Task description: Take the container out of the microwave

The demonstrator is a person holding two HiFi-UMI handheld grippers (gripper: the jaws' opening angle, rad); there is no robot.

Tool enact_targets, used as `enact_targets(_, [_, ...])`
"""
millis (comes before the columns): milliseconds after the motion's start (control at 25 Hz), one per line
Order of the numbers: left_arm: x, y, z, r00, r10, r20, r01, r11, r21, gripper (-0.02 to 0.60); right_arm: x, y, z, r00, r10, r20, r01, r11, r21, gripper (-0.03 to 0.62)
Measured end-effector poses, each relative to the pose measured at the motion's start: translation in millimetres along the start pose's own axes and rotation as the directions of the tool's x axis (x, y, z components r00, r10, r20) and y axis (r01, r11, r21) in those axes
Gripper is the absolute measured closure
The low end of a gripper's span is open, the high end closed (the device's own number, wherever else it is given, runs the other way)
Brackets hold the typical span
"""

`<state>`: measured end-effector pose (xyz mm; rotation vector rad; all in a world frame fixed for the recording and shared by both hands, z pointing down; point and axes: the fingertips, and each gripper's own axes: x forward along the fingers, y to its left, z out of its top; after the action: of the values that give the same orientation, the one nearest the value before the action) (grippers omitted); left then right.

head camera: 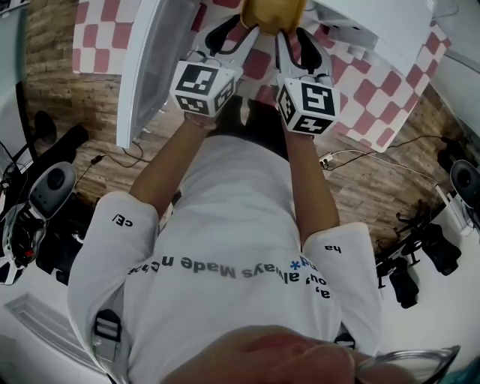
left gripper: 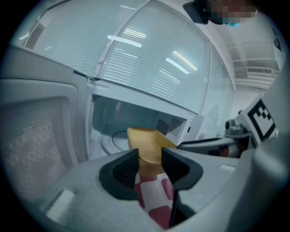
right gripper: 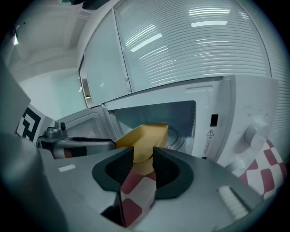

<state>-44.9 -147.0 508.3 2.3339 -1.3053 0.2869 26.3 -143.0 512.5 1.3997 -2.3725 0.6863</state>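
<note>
In the head view there are two grippers, one yellow container (head camera: 271, 13), one white microwave (head camera: 375, 22) with one open door (head camera: 146, 60), and one red and white checked cloth (head camera: 97, 37). The container is at the very top, between the door and the microwave. The left gripper (head camera: 238, 31) holds its left side. The right gripper (head camera: 289, 36) holds its right side. The two grippers are close together, side by side.

In the left gripper view the container sits right between the two black jaws of the left gripper (left gripper: 149, 158). The jaws are only a little way apart and press on the container's edge from both sides. The open microwave is just behind it, with the door on the left. The checked cloth shows below the jaws. The right gripper reaches in from the right.

In the right gripper view the jaws of the right gripper (right gripper: 143, 156) are also nearly closed and pinch the container's other edge. The container is in front of the open microwave and above the checked cloth. The left gripper is at the left.
</note>
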Motion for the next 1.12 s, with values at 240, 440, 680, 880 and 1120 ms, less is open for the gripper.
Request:
enact_targets(240, [-8.5, -13.7, -5.9, 1.000, -0.012, -0.014, 0.012, 1.000, -0.004, 0.425, -15.4, -0.2, -7.0, 1.000, 0.002, -0.006, -0.002, 1.000, 0.004, 0.461])
enact_targets(440, [-12.6, -24.1, -13.7, 0.999, -0.021, -0.026, 0.021, 1.000, -0.006, 0.426, -26.1, -2.1, -15.1, 1.000, 0.002, -0.013, -0.002, 1.000, 0.009, 0.461])
enact_targets(680, [-15.7, -38.1, -22.4, 0.998, -0.043, -0.046, 0.043, 0.999, 0.000, 0.425, -40.9, -5.1, -24.0, 1.000, 0.000, -0.028, 0.000, 1.000, 0.003, 0.461])
enact_targets(880, [-17.4, -48.6, -30.6, 0.995, -0.069, -0.069, 0.070, 0.997, 0.018, 0.425, -51.5, -8.3, -33.1, 0.999, -0.006, -0.040, 0.006, 1.000, 0.003, 0.461])
enact_targets(1120, [-19.7, -60.1, -40.4, 0.993, -0.086, -0.086, 0.089, 0.996, 0.028, 0.425, -63.9, -11.5, -44.3, 0.999, -0.016, -0.049, 0.017, 1.000, 0.022, 0.462])
